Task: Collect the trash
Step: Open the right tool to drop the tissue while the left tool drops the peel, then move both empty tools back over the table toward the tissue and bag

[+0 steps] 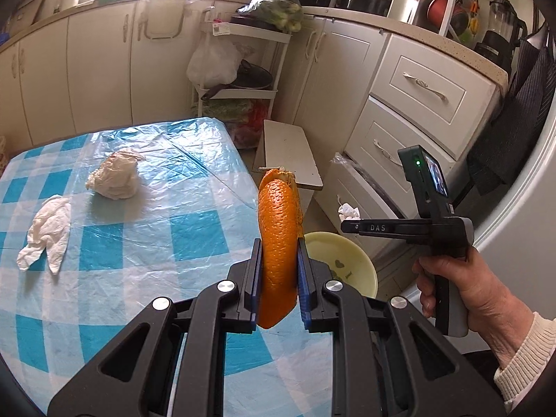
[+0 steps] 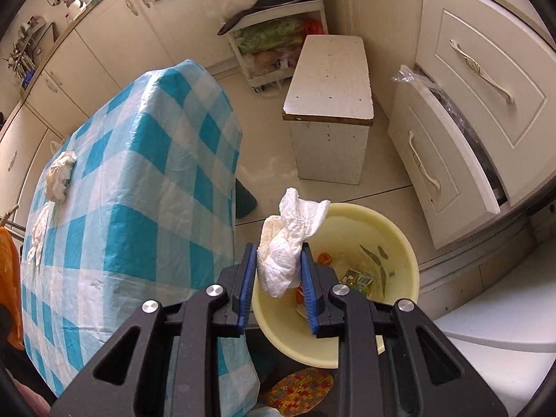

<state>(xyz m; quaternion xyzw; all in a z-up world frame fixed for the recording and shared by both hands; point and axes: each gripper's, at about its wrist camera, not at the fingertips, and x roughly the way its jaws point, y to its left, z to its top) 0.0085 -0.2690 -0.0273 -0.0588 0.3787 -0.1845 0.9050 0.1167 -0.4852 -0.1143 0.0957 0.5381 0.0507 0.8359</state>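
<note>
Left wrist view shows my left gripper (image 1: 278,278) clamped on an orange peel (image 1: 278,243) past the checkered table's (image 1: 139,208) edge, while my right gripper (image 2: 279,278) pinches a crumpled tissue (image 2: 288,239) over the yellow bin (image 2: 399,243).

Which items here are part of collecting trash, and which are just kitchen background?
Job: orange peel in left gripper; tissue in right gripper; yellow bin; two crumpled tissues on table.
Background: white stool, drawers, shelf rack.
</note>
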